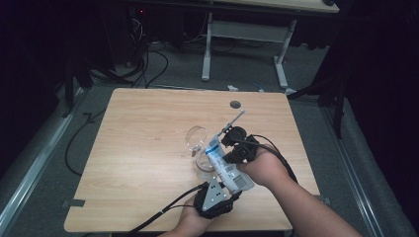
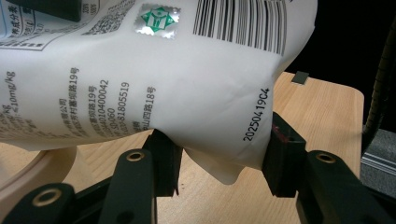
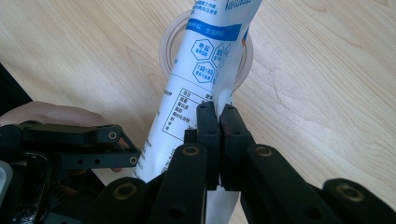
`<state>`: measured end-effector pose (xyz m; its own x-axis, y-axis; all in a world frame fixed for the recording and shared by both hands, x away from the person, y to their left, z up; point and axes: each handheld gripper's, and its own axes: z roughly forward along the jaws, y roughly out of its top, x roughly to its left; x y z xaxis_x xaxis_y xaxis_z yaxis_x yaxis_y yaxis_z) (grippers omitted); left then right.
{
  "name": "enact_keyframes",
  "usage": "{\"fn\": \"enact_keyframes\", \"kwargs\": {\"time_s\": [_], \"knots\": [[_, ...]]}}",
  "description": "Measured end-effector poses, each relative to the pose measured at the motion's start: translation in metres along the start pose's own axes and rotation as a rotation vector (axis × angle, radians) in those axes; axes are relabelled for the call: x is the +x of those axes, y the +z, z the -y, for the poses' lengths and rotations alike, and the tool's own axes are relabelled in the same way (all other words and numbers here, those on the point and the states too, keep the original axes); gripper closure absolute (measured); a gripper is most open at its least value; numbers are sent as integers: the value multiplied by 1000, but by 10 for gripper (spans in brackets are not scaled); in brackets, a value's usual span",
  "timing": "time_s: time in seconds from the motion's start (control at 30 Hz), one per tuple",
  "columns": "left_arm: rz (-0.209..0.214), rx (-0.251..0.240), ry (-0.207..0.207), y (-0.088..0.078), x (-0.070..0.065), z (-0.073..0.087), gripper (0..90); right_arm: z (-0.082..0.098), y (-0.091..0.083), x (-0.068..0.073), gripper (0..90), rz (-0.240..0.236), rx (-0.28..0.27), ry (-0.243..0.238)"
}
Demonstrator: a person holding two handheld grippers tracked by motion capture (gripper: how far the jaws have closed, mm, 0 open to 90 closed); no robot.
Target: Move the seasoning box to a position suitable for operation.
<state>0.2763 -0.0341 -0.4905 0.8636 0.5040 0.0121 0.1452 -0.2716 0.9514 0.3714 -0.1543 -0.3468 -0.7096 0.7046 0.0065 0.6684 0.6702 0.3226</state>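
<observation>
Over a light wooden table [image 1: 148, 148], I hold a white-and-blue printed pouch [image 1: 225, 165] tilted with its upper end over a clear glass jar [image 1: 203, 165], both grippers on it at once. A second clear round piece, which looks like the jar's lid [image 1: 196, 137], lies just beyond the jar.

My left gripper [image 1: 213, 199] sits near the table's front edge, hand coming in from below, and clamps the pouch's lower end: in the left gripper view its pads [image 2: 167, 161] press in on either side of the bulging bottom corner of the pouch [image 2: 140, 79], beside the printed date code. My right gripper [image 1: 240, 148] reaches in from the right, forearm angled across the corner of the table. In the right gripper view it [image 3: 218, 116] is clenched tight on the thin side seam of the pouch [image 3: 205, 60], which runs from its jaws out over the jar's round mouth [image 3: 168, 44].

As I read it, this is the pouring step, with the pouch lined up over the opening. I cannot tell whether anything is flowing. The next move calls for lifting the bottom end higher while keeping the top centred over the jar, so the contents do not spill onto the table.
</observation>
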Motion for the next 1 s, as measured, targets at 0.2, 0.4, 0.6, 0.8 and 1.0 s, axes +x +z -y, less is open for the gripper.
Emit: {"fn": "enact_keyframes", "kwargs": {"time_s": [0.2, 0.4, 0.6, 0.8, 1.0], "knots": [[-2, -2, 4, -1, 0, -1, 548, -2, 0, 0, 891, 0, 4, -5], [0, -5, -3, -1, 1, -1, 548, -4, 0, 0, 892, -2, 12, -7], [-6, -14, -4, -1, 1, -2, 550, -5, 1, 0, 892, -4, 4, -12], [-10, -14, 0, -1, 2, -2, 551, -7, 2, 0, 891, -2, 7, -16], [-7, -15, 3, -1, 2, -2, 552, -7, 2, 0, 891, 0, 8, -18]]}}
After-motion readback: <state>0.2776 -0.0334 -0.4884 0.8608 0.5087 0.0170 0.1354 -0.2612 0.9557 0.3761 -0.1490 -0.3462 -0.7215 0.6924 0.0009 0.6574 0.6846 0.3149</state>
